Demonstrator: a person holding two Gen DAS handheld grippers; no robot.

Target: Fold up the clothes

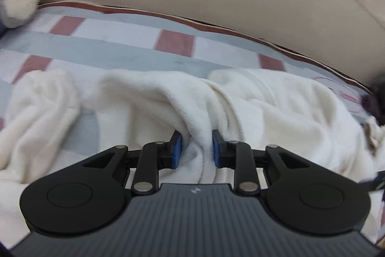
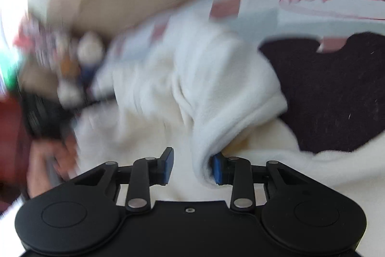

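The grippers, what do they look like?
The left gripper and the right gripper match: black bodies, two round discs, silver rivets on jointed black arms, and blue pads on the fingertips. The left's body is grey and ribbed, bearing a small white mark.

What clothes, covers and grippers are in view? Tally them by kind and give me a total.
Clothes: 2, the white fleece and the dark garment
Covers: 1, the checked cover
Grippers: 2, the left gripper and the right gripper
Total: 5
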